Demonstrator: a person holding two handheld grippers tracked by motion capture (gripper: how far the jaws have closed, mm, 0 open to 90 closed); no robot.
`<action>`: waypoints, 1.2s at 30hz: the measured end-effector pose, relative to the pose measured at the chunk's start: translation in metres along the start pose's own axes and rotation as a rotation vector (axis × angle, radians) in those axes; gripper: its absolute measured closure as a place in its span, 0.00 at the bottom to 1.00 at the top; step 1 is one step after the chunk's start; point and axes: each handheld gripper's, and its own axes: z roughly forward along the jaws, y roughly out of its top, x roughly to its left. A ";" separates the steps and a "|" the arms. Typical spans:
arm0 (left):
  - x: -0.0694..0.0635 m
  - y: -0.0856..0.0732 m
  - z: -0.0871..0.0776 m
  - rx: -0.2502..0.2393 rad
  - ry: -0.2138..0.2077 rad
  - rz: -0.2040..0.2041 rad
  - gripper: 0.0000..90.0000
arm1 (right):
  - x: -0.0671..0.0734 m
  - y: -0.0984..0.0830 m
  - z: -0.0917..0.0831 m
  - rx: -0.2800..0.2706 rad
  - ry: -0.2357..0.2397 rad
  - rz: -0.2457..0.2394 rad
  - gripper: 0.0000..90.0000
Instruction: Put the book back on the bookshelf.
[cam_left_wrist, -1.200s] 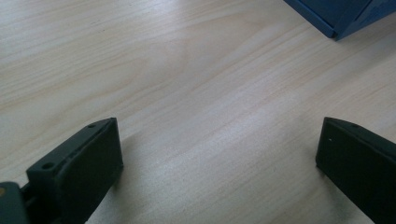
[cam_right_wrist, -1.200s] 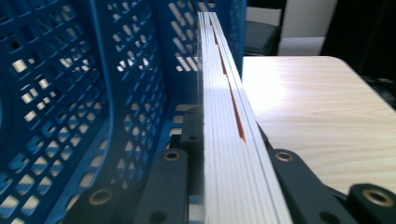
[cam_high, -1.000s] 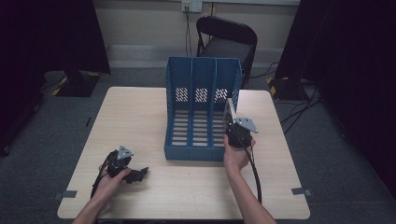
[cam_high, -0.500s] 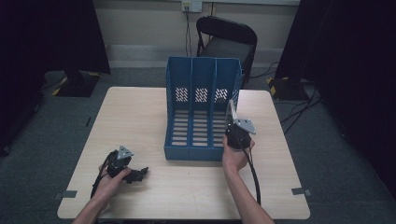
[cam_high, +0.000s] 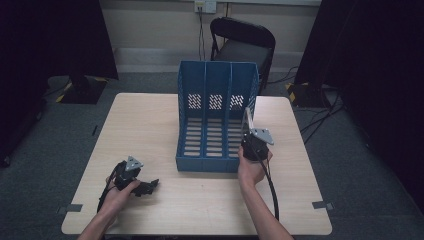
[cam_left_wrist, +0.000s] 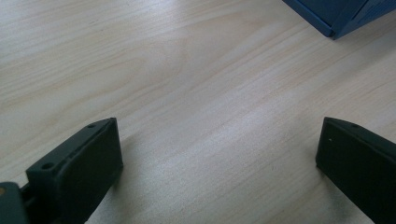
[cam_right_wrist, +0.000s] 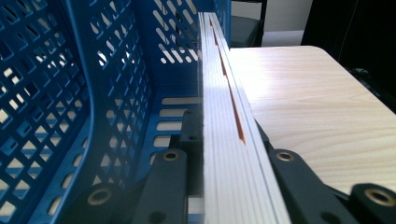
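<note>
The right gripper (cam_high: 248, 131) stood at the right front corner of the blue file rack (cam_high: 216, 120), its fingers (cam_right_wrist: 163, 182) pinched on a thin flat book (cam_right_wrist: 219, 116) held on edge. The book rose upright just beside the rack's right wall, apparently over or just outside the rightmost slot; which could not be told. Risk, as a judgement: the lower edge could catch on the perforated wall or the front lip and twist in the grip, since only a narrow strip was clamped; a push against the wall could also slide the light rack across the table (cam_high: 150, 125). The left gripper (cam_high: 141, 186) rested on the table well left of the rack's front, its fingers (cam_left_wrist: 79, 163) spread wide and holding nothing, with bare wood between them
</note>
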 end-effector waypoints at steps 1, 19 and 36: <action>0.000 0.000 0.000 0.000 0.000 -0.001 0.00 | 0.000 0.000 0.000 0.000 0.000 -0.006 0.84; 0.000 0.000 0.000 0.000 0.000 0.000 0.00 | -0.004 0.001 0.001 0.011 0.033 -0.005 0.80; 0.000 0.000 0.000 0.000 0.000 0.001 0.00 | -0.005 0.004 0.004 0.022 0.072 0.011 0.61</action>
